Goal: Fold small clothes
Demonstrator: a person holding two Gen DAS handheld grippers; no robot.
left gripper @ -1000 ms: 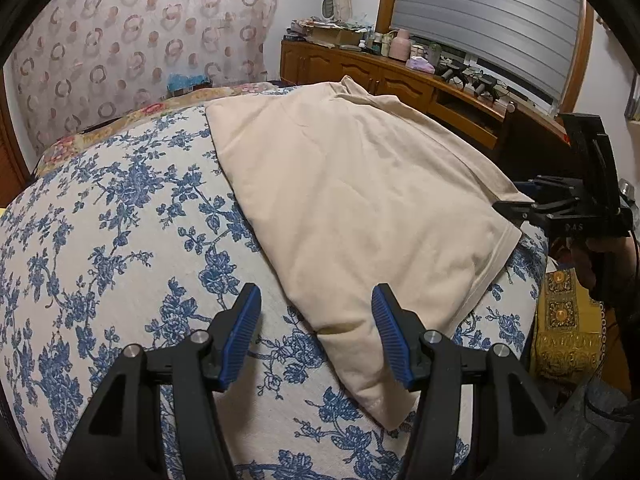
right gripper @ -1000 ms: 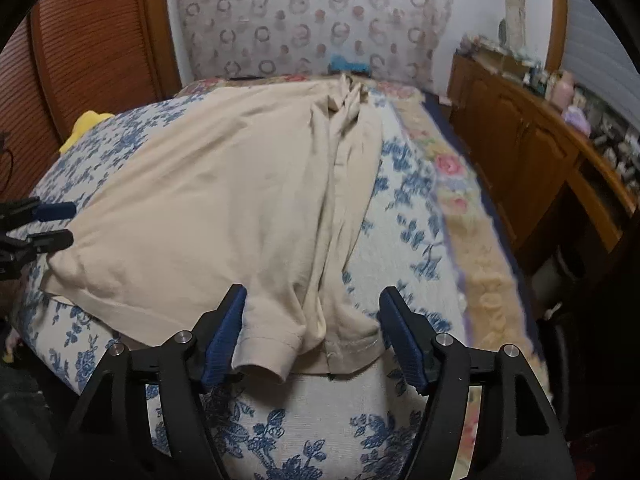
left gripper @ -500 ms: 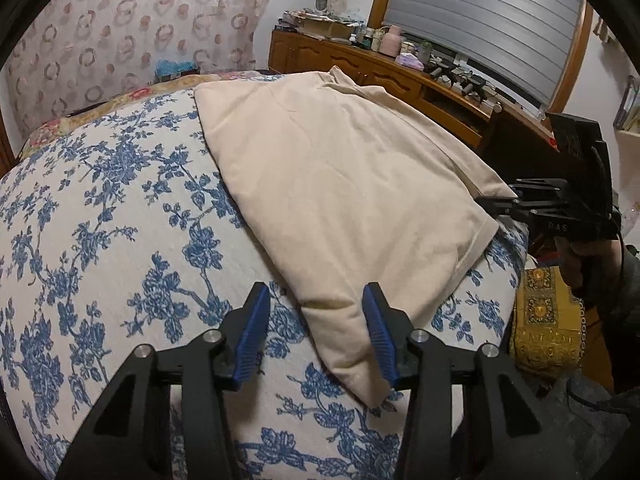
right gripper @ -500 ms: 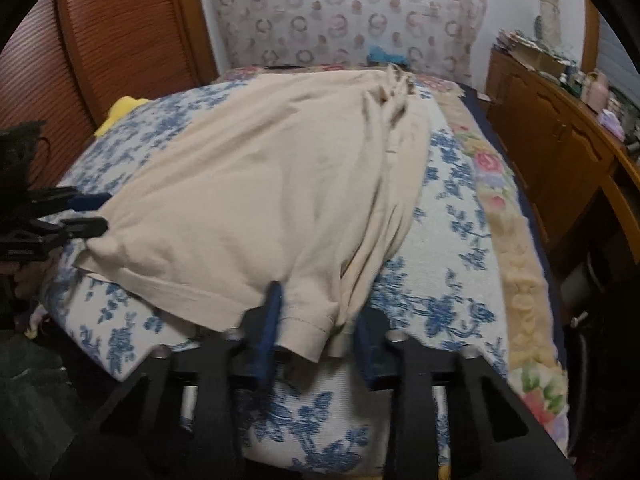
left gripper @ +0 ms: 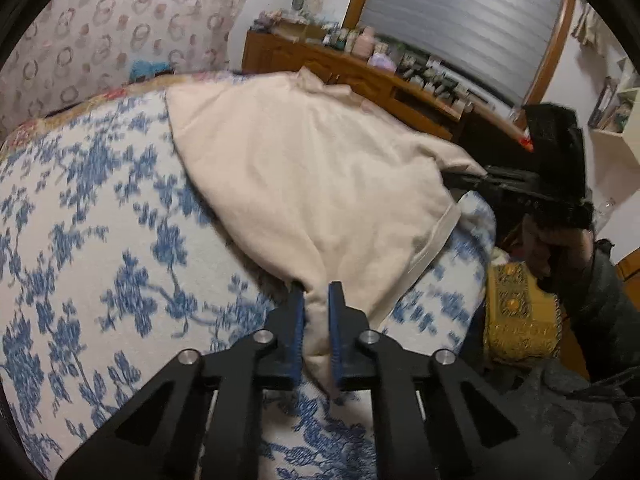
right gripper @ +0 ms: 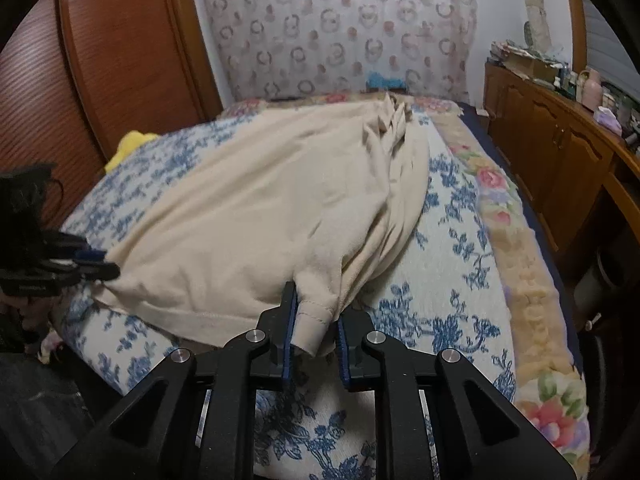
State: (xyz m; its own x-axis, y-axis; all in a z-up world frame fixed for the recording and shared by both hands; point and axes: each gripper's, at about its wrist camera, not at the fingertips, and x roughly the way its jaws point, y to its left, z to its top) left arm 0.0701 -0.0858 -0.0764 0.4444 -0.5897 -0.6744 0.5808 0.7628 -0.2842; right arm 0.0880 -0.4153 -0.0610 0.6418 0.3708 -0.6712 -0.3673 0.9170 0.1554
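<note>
A cream shirt (left gripper: 320, 184) lies spread on the blue-flowered bedspread (left gripper: 100, 240), its near edge at the foot of the bed. The left gripper (left gripper: 317, 300) is closing, its blue pads (left gripper: 298, 332) pinching one near corner of the shirt; the right gripper (right gripper: 316, 308) is closing likewise on the ribbed sleeve cuff (right gripper: 314, 324) at the other near corner. Both corners are bunched between the jaws, the rest of the shirt resting on the bed.

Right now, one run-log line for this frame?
left gripper: closing on cream cotton shirt corner | right gripper: closing on shirt cuff | blue-floral bedspread underneath
</note>
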